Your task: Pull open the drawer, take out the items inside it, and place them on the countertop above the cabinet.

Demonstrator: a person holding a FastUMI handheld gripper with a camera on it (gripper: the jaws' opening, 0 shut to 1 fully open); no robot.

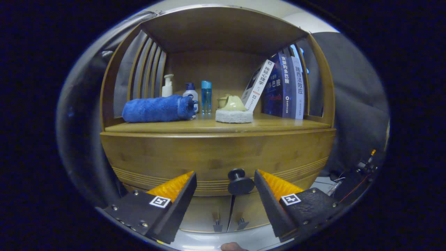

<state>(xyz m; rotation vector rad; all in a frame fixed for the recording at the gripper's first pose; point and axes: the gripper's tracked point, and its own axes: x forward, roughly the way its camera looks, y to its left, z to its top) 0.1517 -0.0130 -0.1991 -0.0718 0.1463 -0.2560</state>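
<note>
The gripper [225, 186] has two wedge-shaped fingers with ridged inner pads [173, 186], tapering forward to points. Each sits on a flat textured block studded with small round screws, and each block carries a square black-and-white marker tag [160, 201] just behind the wedge.

Gripper [225, 184] held level, fingers spread wide.

The two fingers [174, 190] reach forward from the bottom of the gripper view, angled slightly inward toward each other, with a broad gap between their tips. Nothing is pressed between them and neither finger touches anything. The ribbed inner pads [278, 184] face each other across the gap. The blurred tip of a person's finger [232, 246] shows at the very bottom, below the fingers.
</note>
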